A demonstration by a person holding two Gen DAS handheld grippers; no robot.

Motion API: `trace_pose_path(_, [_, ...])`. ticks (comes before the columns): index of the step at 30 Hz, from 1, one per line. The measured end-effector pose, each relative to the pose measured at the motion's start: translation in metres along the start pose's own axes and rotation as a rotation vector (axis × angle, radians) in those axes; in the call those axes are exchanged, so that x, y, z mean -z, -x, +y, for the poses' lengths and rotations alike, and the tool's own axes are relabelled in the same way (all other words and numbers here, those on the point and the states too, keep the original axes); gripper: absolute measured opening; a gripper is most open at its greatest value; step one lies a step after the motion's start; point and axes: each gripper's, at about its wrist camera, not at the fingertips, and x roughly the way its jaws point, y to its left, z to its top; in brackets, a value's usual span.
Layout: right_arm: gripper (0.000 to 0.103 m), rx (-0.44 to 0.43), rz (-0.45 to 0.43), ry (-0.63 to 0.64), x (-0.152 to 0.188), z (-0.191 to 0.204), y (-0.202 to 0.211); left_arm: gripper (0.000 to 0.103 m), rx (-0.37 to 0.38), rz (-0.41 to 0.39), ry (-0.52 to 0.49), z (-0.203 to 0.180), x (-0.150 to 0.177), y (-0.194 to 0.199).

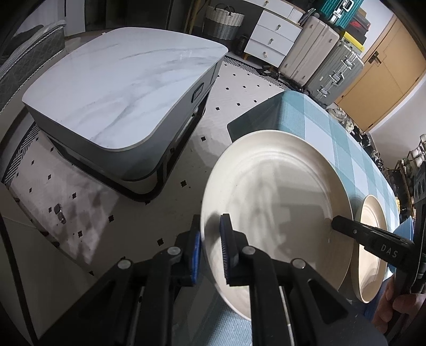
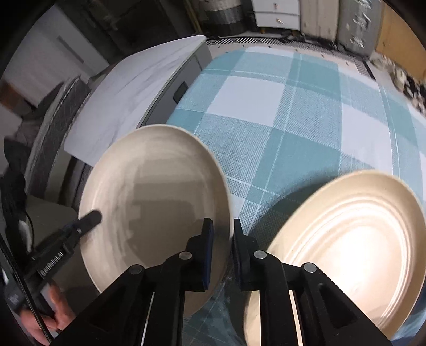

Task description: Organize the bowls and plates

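A large cream plate (image 1: 277,202) is held up over the near-left corner of the checked table. My left gripper (image 1: 211,248) is shut on its left rim. My right gripper (image 2: 222,251) is shut on its right rim; the plate shows in the right wrist view (image 2: 157,191). The right gripper's finger (image 1: 370,239) reaches over the plate's right edge. A second cream plate (image 2: 354,247) with ridged rings lies on the table to the right, also in the left wrist view (image 1: 371,250). A blue dish (image 1: 404,229) shows partly behind it.
The table has a teal and white checked cloth (image 2: 293,111). A low marble-topped coffee table (image 1: 119,87) stands on the floor to the left. Suitcases (image 1: 322,56), a white drawer unit (image 1: 271,37) and a woven basket (image 1: 223,21) line the far wall.
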Motion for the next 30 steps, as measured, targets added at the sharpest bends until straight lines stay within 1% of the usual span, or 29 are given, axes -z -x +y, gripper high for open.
trace_pose_path(4, [0.011, 0.012, -0.019, 0.028, 0.005, 0.003, 0.006, 0.012, -0.012, 0.001, -0.002, 0.0, 0.001, 0.002])
trace_pose_path(10, [0.009, -0.027, -0.042, -0.007, 0.009, -0.003, 0.018, 0.012, -0.005, -0.006, -0.012, -0.006, 0.004, 0.009])
trace_pose_path(14, [0.009, -0.017, -0.036, -0.003, 0.013, -0.005, 0.02, 0.012, -0.013, -0.002, -0.023, -0.009, 0.007, 0.009])
trace_pose_path(19, [0.009, -0.015, -0.051, 0.002, 0.016, -0.007, 0.022, 0.012, 0.002, 0.001, -0.022, -0.008, 0.01, 0.008])
trace_pose_path(22, [0.009, -0.012, -0.047, 0.031, 0.018, -0.006, 0.022, 0.011, -0.026, -0.004, -0.06, -0.011, 0.011, 0.007])
trace_pose_path(23, [0.009, -0.006, -0.039, 0.038, 0.018, -0.005, 0.02, 0.011, -0.048, -0.005, -0.071, -0.011, 0.011, 0.006])
trace_pose_path(25, [0.008, 0.011, -0.037, 0.044, 0.017, -0.006, 0.019, 0.011, -0.047, -0.008, -0.077, -0.009, 0.011, 0.006])
trace_pose_path(30, [0.008, 0.017, -0.044, 0.046, 0.018, -0.005, 0.019, 0.012, -0.024, -0.001, -0.072, -0.005, 0.011, 0.007])
